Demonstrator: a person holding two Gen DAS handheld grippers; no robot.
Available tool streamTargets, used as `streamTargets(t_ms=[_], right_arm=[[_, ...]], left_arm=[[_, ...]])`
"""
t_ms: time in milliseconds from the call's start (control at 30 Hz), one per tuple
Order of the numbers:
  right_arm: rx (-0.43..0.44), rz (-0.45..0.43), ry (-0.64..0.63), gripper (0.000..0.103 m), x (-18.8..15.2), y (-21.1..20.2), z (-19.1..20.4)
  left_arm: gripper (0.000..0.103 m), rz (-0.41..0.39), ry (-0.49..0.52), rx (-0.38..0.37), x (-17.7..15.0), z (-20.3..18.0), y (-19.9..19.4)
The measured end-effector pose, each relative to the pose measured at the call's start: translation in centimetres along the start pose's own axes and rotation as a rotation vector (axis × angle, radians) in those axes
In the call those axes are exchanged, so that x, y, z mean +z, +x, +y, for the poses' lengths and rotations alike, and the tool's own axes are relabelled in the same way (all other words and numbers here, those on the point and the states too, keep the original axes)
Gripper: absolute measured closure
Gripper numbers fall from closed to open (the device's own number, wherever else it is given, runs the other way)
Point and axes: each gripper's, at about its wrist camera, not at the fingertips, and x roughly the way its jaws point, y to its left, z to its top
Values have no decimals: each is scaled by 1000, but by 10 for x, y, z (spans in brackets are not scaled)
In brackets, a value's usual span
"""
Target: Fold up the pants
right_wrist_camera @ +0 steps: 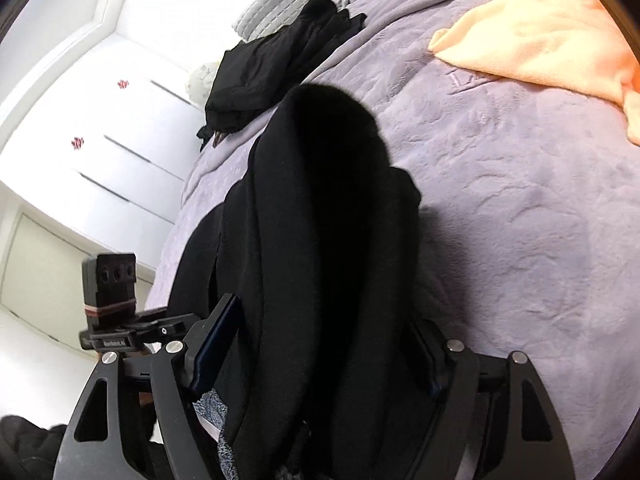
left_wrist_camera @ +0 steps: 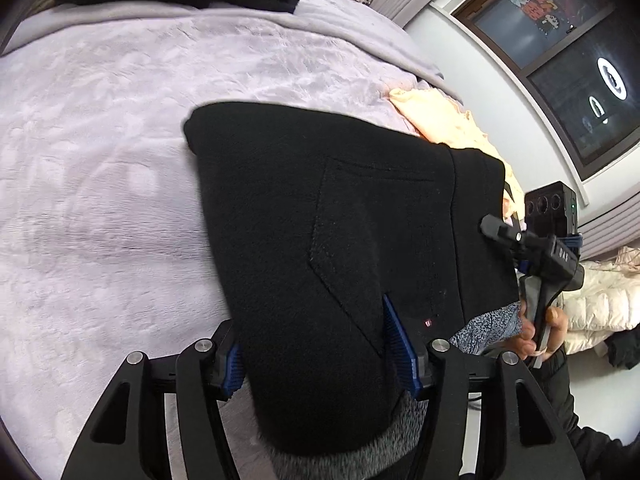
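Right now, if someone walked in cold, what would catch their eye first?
The black pants, bunched thick between both sets of tongs, left tongs and right tongs, and held over the lilac bedspread. Next comes the peach blanket at the bed's far side, then the pile of dark clothes near the bed's edge.
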Motion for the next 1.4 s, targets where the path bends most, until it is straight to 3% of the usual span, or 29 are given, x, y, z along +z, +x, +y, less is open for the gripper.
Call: streamTargets(t_ms=[100,200,367,433,500,533,600,667,767,867,900,967,1133,1233,1400], right_arm=[[-110,-132,20,22,-8,-41,5],[-150,-202,-144,21,-35,-68,47],[-54,-90,-469,18,-97,-56,122],[-80,-46,-549,18,-115,-40,135],[-152,1,-535,18,-119,-22,126],[-180,29,-499,19,-118,-13,113],[-141,76,-409,19,-114,-4,94],[-110,56,-392,18,-109,-13,99],[-143,-53,-508,17,-94,-45,123],[-218,-140,-573,15,-58,-52,140],[-240,-152,-577,15,-44,-49,141],[-273,-140,-543,15,-11,-31,136],[-366,30,-373,15,42,16,83],[-364,54,-324,14,46,34,68],[-403,33,-348,9,37,25,79]], left_arm=[[42,-58,29,53,-7,-1,-27],[42,-126,91,80,-16,-14,-54],[42,-138,261,25,-28,-62,-51],[42,-108,316,61,-35,-73,-35],[42,-75,326,115,-38,-75,-12],[42,-54,319,119,-40,-69,-2],[42,-52,284,87,-42,-58,1],[42,-66,287,90,-39,-65,-10],[42,-150,332,97,-24,-80,-39],[7,-249,337,168,8,-82,-47],[7,-265,332,184,17,-80,-44],[8,-224,308,202,41,-74,-25],[8,-65,210,254,63,-46,38],[7,-51,217,290,58,-44,55],[8,-54,221,338,55,-54,49]])
